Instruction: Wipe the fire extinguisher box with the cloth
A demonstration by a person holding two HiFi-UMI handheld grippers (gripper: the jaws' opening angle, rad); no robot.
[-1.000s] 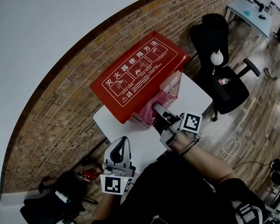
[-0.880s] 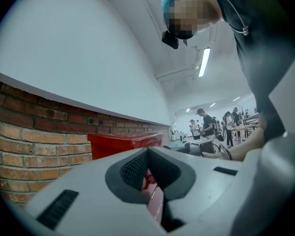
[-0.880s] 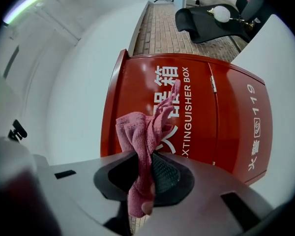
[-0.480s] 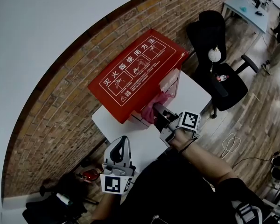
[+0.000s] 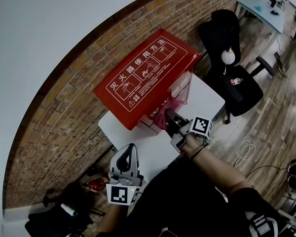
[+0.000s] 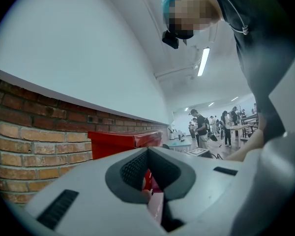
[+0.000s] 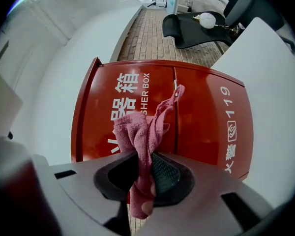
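The fire extinguisher box [image 5: 143, 78] stands on the tabletop [image 5: 138, 144] straight ahead of the right gripper [image 5: 170, 120]'s jaws, which hold the cloth [image 7: 140, 136] before it, with the brick wall [image 5: 64, 107] behind.

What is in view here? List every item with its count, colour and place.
fire extinguisher box: one, red, on the table by the brick wall
cloth: one, pink, at the box's front
table: one, white, under the box
brick wall: one, reddish brown, behind the box
office chair: one, black, right of the table
desk: one, pale blue, top right
cable: one, white, on the wooden floor
left gripper: shut, empty, held low
right gripper: shut on cloth
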